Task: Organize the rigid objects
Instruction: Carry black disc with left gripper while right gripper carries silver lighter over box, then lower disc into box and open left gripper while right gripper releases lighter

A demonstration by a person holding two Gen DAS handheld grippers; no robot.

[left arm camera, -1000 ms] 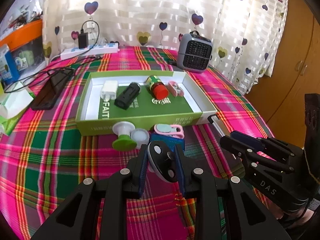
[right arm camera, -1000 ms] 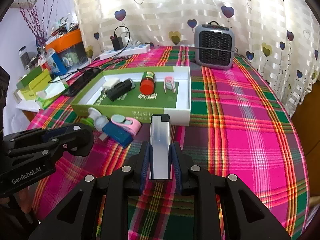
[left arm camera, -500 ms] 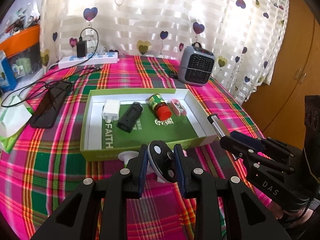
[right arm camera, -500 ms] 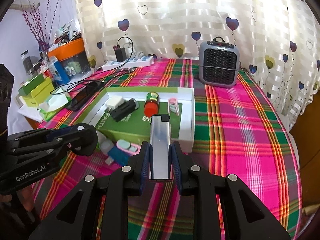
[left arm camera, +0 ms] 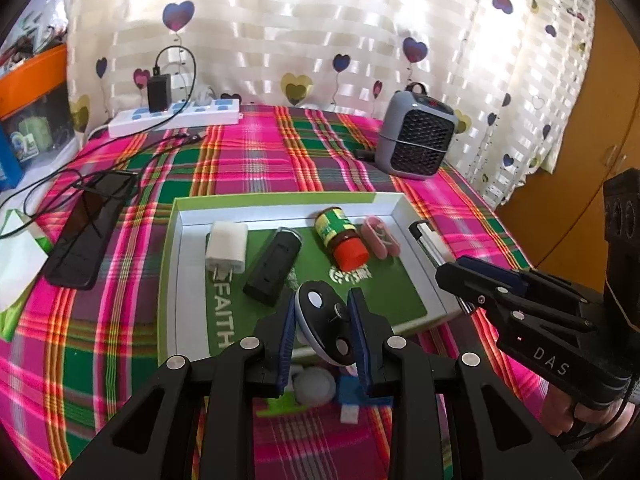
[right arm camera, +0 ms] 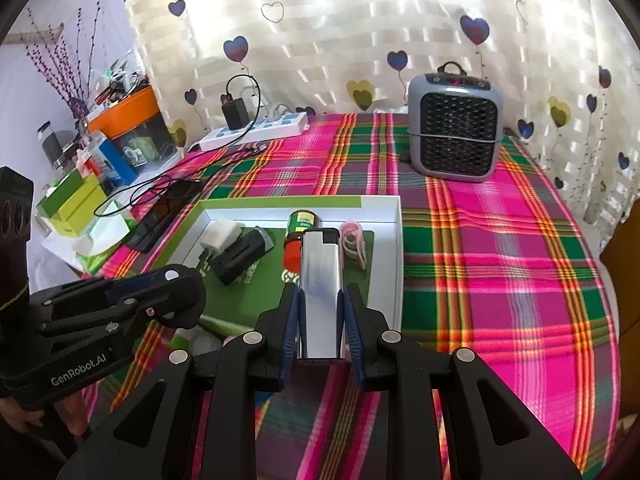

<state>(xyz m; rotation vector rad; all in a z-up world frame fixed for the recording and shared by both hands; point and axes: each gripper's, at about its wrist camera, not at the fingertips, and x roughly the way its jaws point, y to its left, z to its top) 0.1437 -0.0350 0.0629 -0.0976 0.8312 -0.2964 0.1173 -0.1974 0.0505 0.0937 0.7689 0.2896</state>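
The left tool (left arm camera: 323, 330) is clamped on a dark oval clip (left arm camera: 325, 328) over the near edge of the green box (left arm camera: 170, 264); its lower end is hidden between the pads. The right tool (right arm camera: 320, 316) grips a silver lighter (right arm camera: 321, 280) upright, its base cut off by the fingers. At 12 o'clock the box holds a white charger (left arm camera: 226, 250), black case (left arm camera: 273, 266), red-capped bottle (left arm camera: 342, 238) and pink clip (left arm camera: 380, 236). Blurred items at 6 o'clock are hard to make out.

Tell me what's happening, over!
Left gripper shut on a dark clip. Right gripper shut on a silver lighter. Both over the box. Nothing blocking.
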